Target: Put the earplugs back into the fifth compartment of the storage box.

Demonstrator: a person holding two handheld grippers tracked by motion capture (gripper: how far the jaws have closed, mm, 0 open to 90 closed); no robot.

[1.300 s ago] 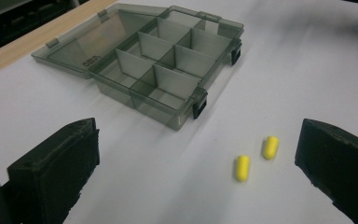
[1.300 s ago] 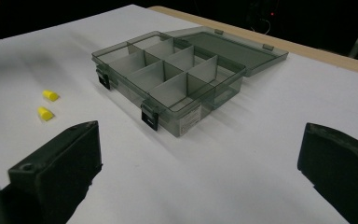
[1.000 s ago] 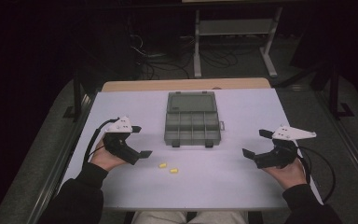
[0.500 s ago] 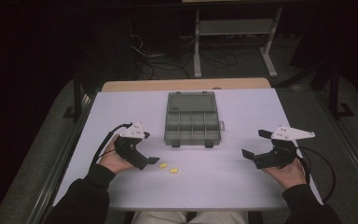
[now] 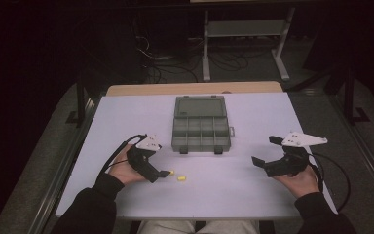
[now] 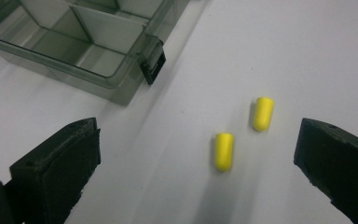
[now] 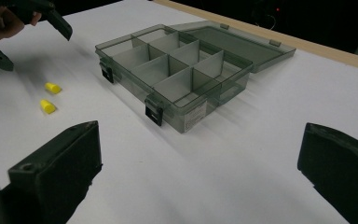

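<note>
Two yellow earplugs lie on the white table in front of the box, one [image 5: 171, 172] nearer my left hand and one [image 5: 180, 178] just to its right. In the left gripper view both earplugs [image 6: 223, 150] [image 6: 263, 113] lie between the wide-apart jaws, nearer the right one. My left gripper [image 5: 158, 163] is open, tilted down, its tip beside the nearer earplug. A grey see-through compartment box [image 5: 200, 146] sits mid-table with its lid folded back. My right gripper [image 5: 264, 150] is open at the right, holding nothing, facing the box [image 7: 186, 100] and the earplugs [image 7: 52, 87].
The box's compartments look empty and its front wall has two black latches [image 6: 151, 63]. A tan strip [image 5: 190, 88] runs along the table's far edge. Beyond it stand a metal stand [image 5: 243, 29] and cables in the dark. Bare table [image 5: 224, 195] spreads before the hands.
My left gripper has moved right and forward, tipping down until its jaws straddle the earplugs. The right gripper has stayed where it was.
</note>
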